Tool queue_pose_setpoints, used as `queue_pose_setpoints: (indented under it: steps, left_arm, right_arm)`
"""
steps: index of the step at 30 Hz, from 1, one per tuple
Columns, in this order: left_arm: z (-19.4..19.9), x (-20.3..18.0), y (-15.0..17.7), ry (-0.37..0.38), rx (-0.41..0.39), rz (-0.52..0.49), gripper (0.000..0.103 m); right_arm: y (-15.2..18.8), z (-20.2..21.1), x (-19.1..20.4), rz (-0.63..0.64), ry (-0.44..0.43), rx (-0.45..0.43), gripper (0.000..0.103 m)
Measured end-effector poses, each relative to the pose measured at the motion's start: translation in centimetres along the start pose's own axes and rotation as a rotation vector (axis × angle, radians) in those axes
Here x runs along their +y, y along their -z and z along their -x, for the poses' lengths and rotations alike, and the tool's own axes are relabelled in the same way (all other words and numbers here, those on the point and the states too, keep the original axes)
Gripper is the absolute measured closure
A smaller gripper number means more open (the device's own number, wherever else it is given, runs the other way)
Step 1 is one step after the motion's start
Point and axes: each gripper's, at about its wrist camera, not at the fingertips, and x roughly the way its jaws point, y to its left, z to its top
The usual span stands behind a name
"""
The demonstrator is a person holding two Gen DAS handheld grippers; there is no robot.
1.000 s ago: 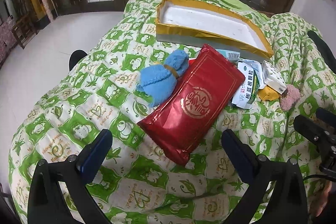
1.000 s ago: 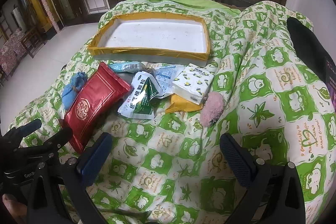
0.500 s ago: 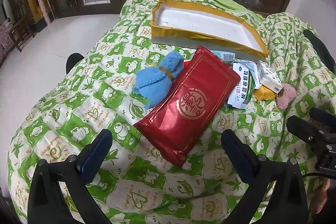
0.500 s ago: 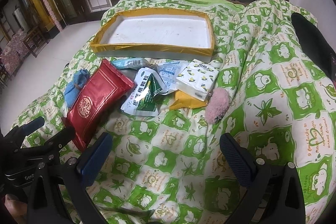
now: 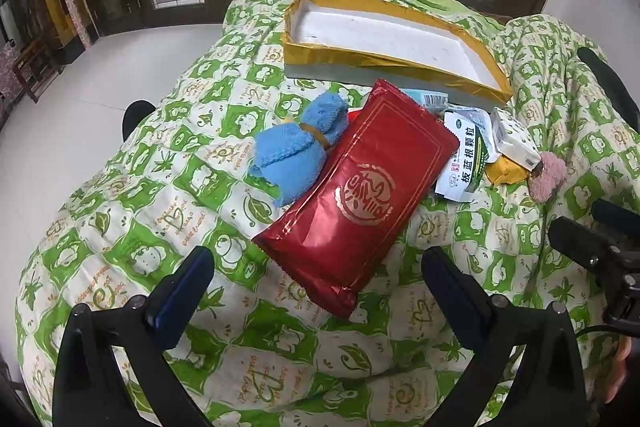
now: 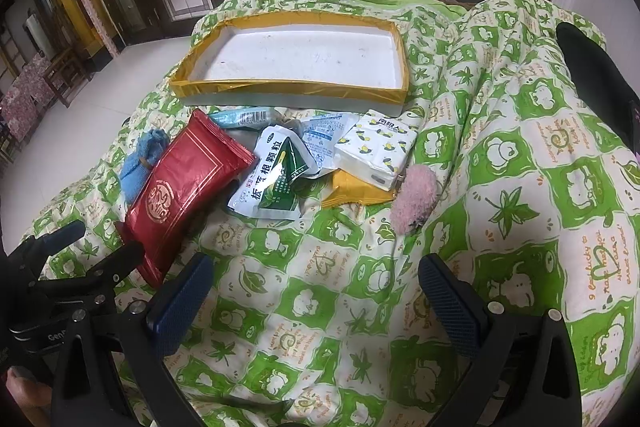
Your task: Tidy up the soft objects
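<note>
While both claws hang spread wide and empty above the quilt (image 6: 500, 211), the left gripper (image 5: 318, 285) faces the red pack (image 5: 360, 191) and the right gripper (image 6: 316, 285) faces bare quilt. Beside that pack lie a blue cloth (image 5: 298, 147), sachets (image 6: 276, 175), a tissue pack (image 6: 376, 147) and a pink puff (image 6: 414, 197), all just in front of the tray (image 6: 288, 89)
</note>
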Motion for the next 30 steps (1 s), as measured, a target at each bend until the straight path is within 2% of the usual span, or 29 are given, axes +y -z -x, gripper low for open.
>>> queue_pose_setpoints:
  steps: [5, 24, 30]
  left_arm:
    - [0.1, 0.0, -0.2, -0.023, -0.013, -0.020, 0.000]
    - [-0.1, 0.1, 0.1, -0.017, -0.010, -0.025, 0.000]
    - [0.2, 0.1, -0.2, -0.001, -0.014, -0.041, 0.000]
  right_arm:
    - [0.0, -0.2, 0.1, 0.004, 0.000, 0.008, 0.000]
    - [-0.1, -0.3, 0.1, 0.002, -0.003, 0.011, 0.001]
    - [-1.5, 0.6, -0.3, 0.039, 0.008, -0.003, 0.000]
